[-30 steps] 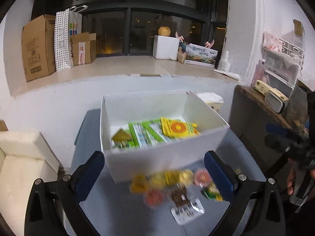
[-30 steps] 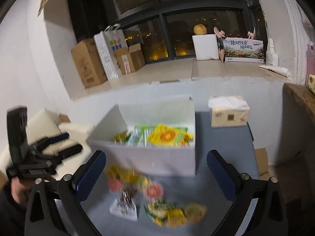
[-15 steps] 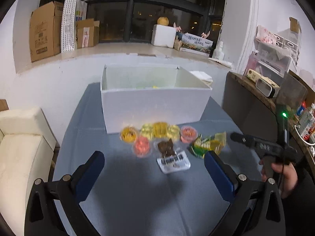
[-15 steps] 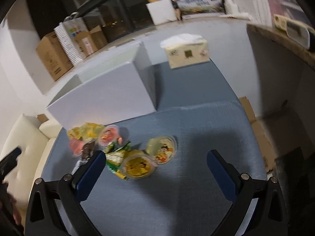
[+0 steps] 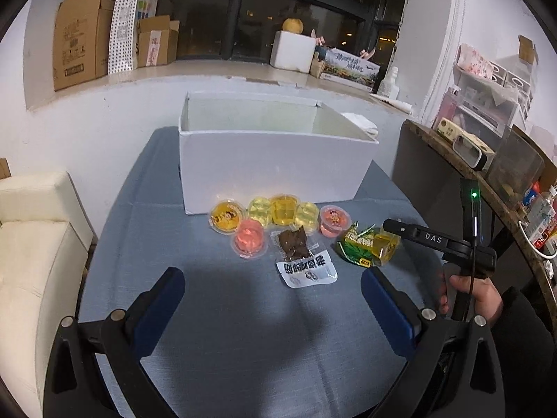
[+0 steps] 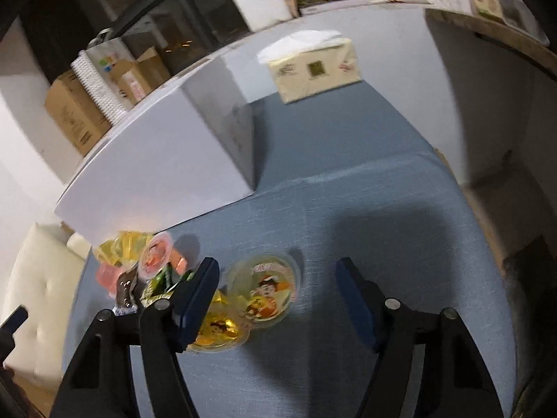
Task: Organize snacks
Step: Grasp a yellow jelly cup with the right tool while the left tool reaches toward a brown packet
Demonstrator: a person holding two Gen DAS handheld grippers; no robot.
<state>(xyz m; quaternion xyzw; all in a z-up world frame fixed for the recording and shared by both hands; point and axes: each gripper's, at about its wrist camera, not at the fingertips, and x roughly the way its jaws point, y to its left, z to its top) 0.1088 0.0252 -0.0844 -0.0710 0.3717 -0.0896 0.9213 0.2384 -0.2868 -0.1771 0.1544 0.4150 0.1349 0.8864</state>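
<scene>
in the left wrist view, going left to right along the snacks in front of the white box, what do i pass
orange jelly cup → pink jelly cup → dark jerky packet → red jelly cup → green snack packet → right gripper

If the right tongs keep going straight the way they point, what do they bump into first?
Probably the clear jelly cup with the cartoon lid, lying on the blue tablecloth between the open right tongs. Depth is hard to judge here.

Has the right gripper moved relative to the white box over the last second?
Yes. The right gripper has dropped from facing the white box toward the jelly cup on the table.
</scene>
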